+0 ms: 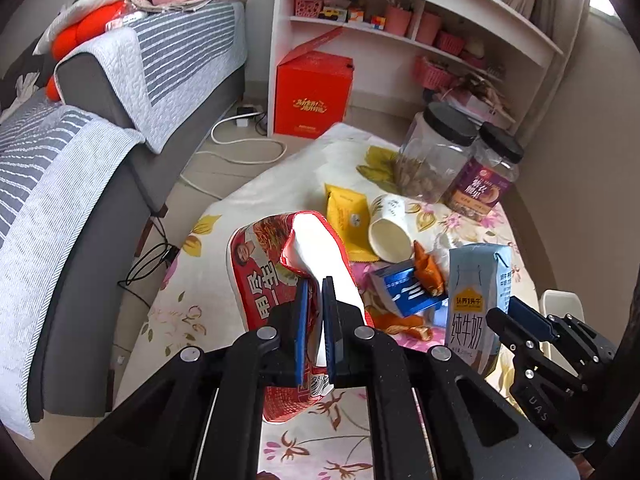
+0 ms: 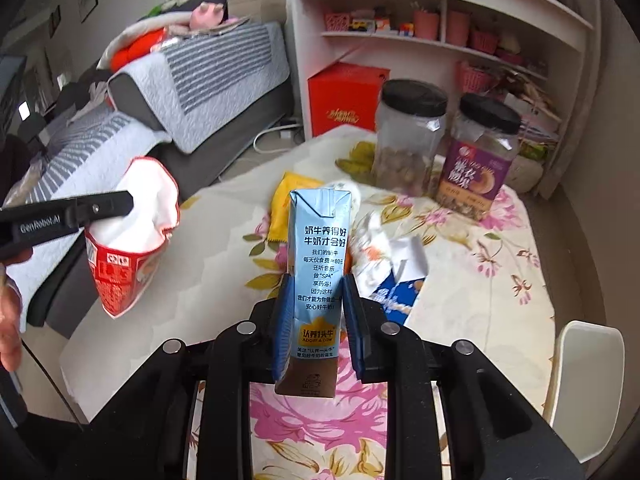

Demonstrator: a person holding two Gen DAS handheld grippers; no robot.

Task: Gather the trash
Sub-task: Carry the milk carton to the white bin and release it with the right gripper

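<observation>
My left gripper (image 1: pixel 316 285) is shut on the rim of a red instant-noodle cup (image 1: pixel 256 280), which hangs tilted above the table's left edge. In the right wrist view the same cup (image 2: pixel 128 248) hangs off the left gripper (image 2: pixel 127 201). My right gripper (image 2: pixel 316 280) is shut on a light-blue milk carton (image 2: pixel 320 240), held upright above the floral tablecloth (image 2: pixel 480 280). From the left wrist view the carton (image 1: pixel 476 292) stands to the right, with the right gripper (image 1: pixel 516 312) behind it. On the cloth lie a yellow wrapper (image 1: pixel 346 216), a tipped paper cup (image 1: pixel 390 228), a blue-and-white box (image 1: pixel 404 292) and orange peel (image 1: pixel 428 272).
Two black-lidded jars (image 1: pixel 436 152) (image 1: pixel 488 172) stand at the table's far right. A grey sofa (image 1: pixel 100 184) runs along the left, with cables on the floor beside it. A red box (image 1: pixel 312 92) sits under the white shelf (image 1: pixel 420 36). A white chair (image 2: pixel 588 384) is at the right.
</observation>
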